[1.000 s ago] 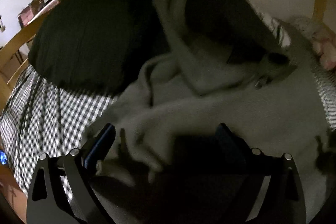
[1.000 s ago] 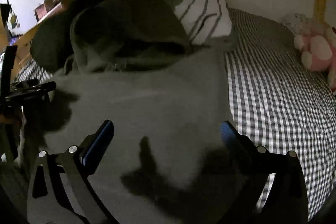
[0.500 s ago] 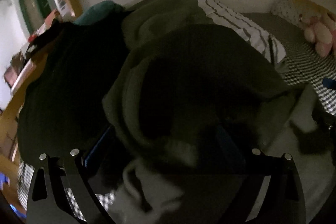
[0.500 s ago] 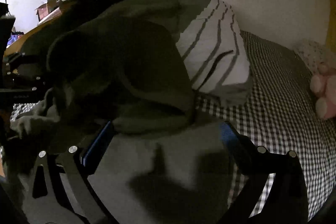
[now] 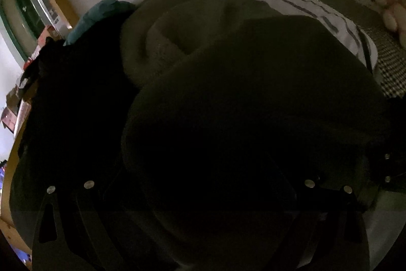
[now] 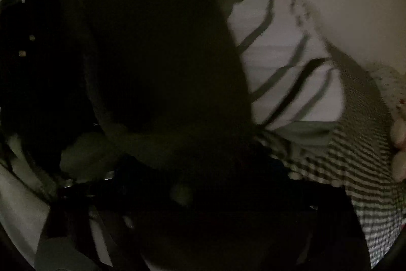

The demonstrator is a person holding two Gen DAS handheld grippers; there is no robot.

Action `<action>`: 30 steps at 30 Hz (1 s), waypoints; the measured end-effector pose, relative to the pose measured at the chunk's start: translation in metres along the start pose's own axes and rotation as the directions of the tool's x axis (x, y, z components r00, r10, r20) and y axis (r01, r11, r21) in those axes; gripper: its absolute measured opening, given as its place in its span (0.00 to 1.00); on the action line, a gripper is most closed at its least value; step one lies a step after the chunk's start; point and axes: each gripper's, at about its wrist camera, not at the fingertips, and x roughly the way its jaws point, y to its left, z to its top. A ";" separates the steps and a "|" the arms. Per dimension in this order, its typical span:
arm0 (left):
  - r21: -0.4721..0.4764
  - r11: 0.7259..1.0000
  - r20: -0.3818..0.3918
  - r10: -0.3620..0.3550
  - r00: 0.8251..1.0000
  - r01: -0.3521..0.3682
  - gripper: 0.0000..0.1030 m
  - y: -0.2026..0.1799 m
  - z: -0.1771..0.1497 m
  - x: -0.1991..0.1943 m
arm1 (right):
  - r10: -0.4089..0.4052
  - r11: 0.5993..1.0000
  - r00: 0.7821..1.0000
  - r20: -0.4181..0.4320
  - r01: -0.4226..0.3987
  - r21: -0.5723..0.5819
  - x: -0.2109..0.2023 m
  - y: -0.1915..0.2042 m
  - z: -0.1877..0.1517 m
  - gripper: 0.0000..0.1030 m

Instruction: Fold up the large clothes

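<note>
While your right gripper (image 6: pixel 192 184) is closing at the bottom of its view, thick folds of the olive hoodie (image 6: pixel 157 47) fill the frame's centre and left, and it is too dark there to tell whether cloth sits between the jaws. You could pinch a stray layer or nothing, and the fold would then drag crooked. Your left gripper (image 5: pixel 200 194) is buried in shadow at the lower middle of its view, so I cannot tell whether its fingers are apart or clamped. That same hoodie (image 5: pixel 241 93) bulges over it, crowding the black garment (image 5: pixel 76 106) at left and the striped pillow (image 6: pixel 286 62) at upper right. Lifting blind may snag either
</note>
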 end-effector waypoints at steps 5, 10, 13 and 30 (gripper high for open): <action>-0.137 0.989 -0.004 -0.063 0.998 0.062 0.09 0.027 0.012 -0.006 | -0.002 0.998 1.000 0.018 0.001 0.062 -0.002 -0.004 0.012 0.07; -0.191 0.966 -0.004 -0.180 0.984 0.176 0.06 0.043 0.014 -0.021 | 0.027 0.981 0.989 0.145 -0.054 0.184 -0.038 -0.025 0.025 0.07; -0.172 0.965 0.023 -0.198 0.980 0.199 0.07 0.040 0.014 -0.037 | 0.058 0.971 0.980 0.192 -0.100 0.217 -0.061 -0.032 0.037 0.07; 0.376 0.924 0.309 -0.200 0.930 0.073 0.94 -0.071 0.004 -0.110 | 0.285 0.939 0.893 0.349 -0.333 0.086 -0.166 -0.029 0.046 0.07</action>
